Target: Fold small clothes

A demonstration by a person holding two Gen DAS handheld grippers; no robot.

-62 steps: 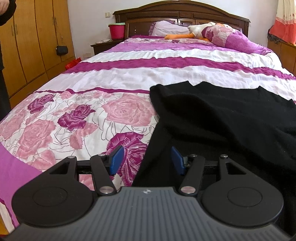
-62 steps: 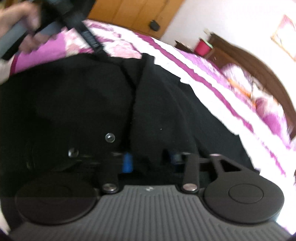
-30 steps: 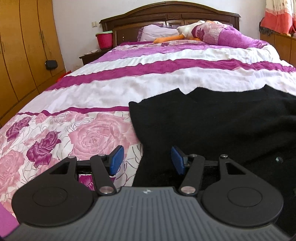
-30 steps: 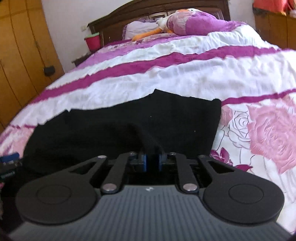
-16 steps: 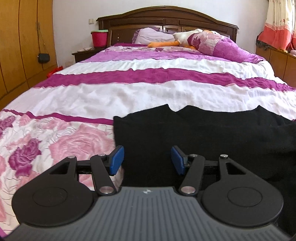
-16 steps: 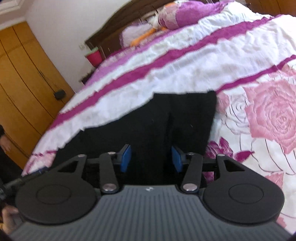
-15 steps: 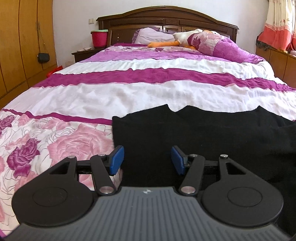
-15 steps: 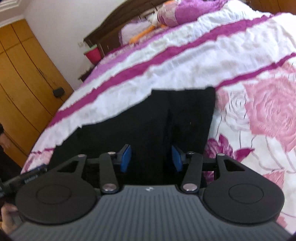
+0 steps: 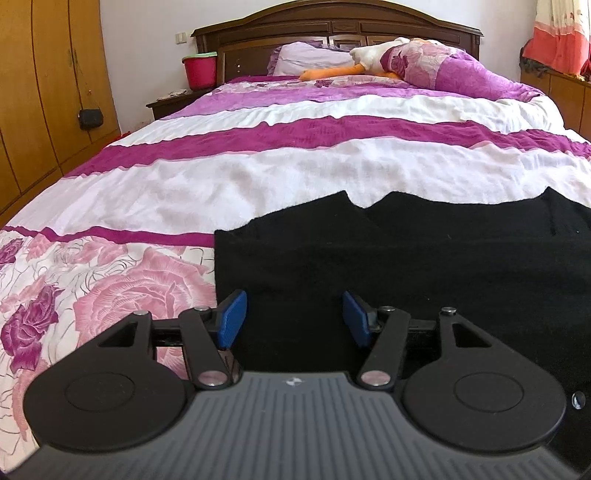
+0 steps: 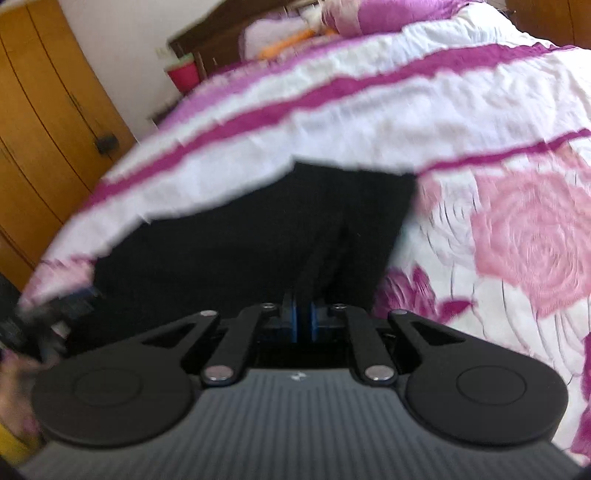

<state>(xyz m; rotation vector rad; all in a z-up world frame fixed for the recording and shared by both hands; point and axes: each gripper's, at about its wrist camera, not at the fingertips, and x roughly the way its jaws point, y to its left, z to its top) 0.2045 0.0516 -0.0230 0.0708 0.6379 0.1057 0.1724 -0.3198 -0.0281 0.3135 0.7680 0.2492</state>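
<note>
A black garment (image 9: 406,258) lies flat on the floral bedspread (image 9: 110,291), its left edge just inside my left gripper's reach. My left gripper (image 9: 293,319) hovers open over that near left part, blue pads wide apart and pressing nothing. In the right wrist view the same black garment (image 10: 240,240) fills the middle. My right gripper (image 10: 303,317) has its jaws closing tight on a raised ridge of the black cloth, pinched between the blue pads. The left gripper (image 10: 55,317) and a hand (image 10: 14,387) show blurred at the lower left.
The bed runs far ahead with purple and white stripes (image 9: 332,133). Pillows (image 9: 443,62) and a plush toy (image 9: 369,59) lie by the dark headboard (image 9: 332,22). A red bucket (image 9: 199,70) stands on a nightstand; wooden wardrobes (image 9: 48,92) line the left.
My right gripper opened and has shut again on a fold of the black garment. My left gripper slid right, so the garment's left edge now lies under its left pad.
</note>
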